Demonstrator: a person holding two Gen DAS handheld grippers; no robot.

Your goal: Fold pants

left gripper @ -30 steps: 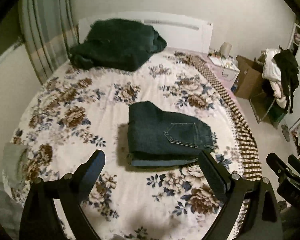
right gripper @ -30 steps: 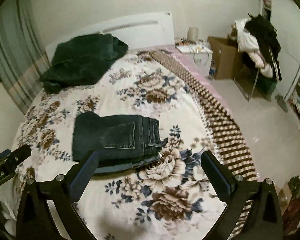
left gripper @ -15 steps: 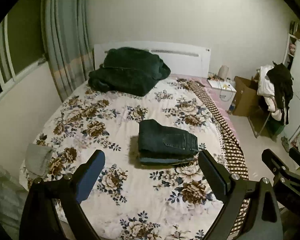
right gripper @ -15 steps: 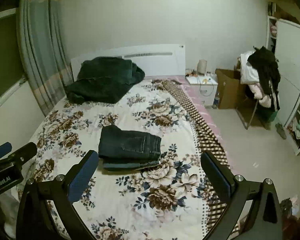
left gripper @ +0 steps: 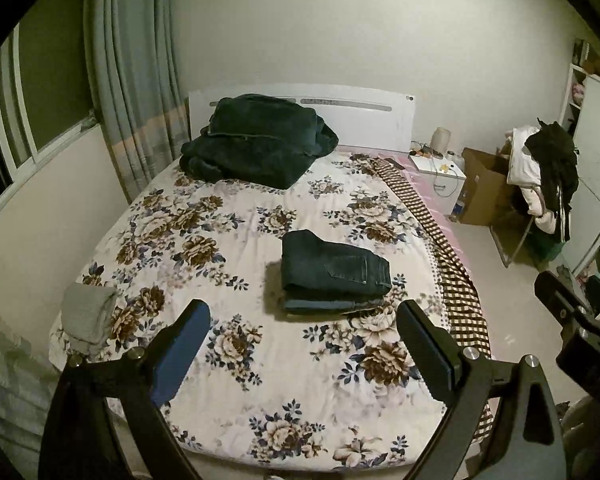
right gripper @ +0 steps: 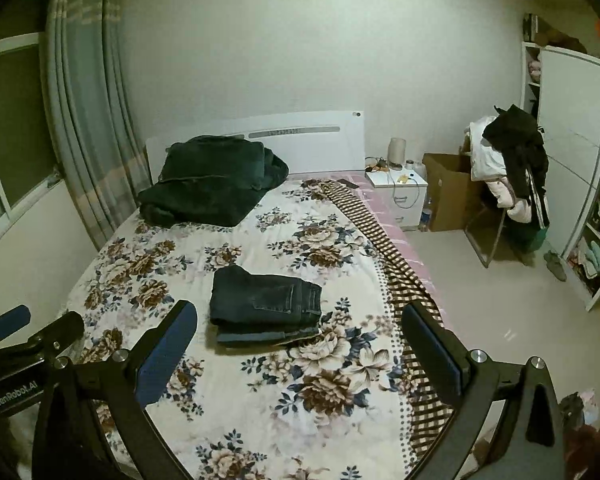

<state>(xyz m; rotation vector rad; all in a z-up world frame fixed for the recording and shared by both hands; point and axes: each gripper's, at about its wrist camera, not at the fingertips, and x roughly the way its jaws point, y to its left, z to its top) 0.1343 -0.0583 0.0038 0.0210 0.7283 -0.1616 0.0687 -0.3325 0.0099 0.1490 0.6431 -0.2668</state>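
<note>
Dark blue jeans (left gripper: 334, 276) lie folded into a compact stack on the floral bedspread (left gripper: 220, 248), a back pocket facing up; the right wrist view shows the same jeans (right gripper: 266, 306) mid-bed. My left gripper (left gripper: 304, 350) is open and empty, held well back from the stack near the foot of the bed. My right gripper (right gripper: 300, 354) is also open and empty, equally far back. The right gripper's body (left gripper: 576, 328) shows at the right edge of the left view, and the left gripper's body (right gripper: 24, 344) at the left edge of the right view.
A dark green blanket (left gripper: 256, 142) is heaped by the white headboard (left gripper: 364, 116). A grey cloth (left gripper: 88, 316) lies at the bed's left corner. Curtains (left gripper: 136, 80) and a window flank the left; a nightstand (left gripper: 440, 178), cardboard box (left gripper: 484, 188) and clothes-draped chair (left gripper: 540, 176) stand right.
Both grippers have pulled back and up from the bed, so the folded jeans look smaller and farther away. The jeans have not moved, and both grippers stay open.
</note>
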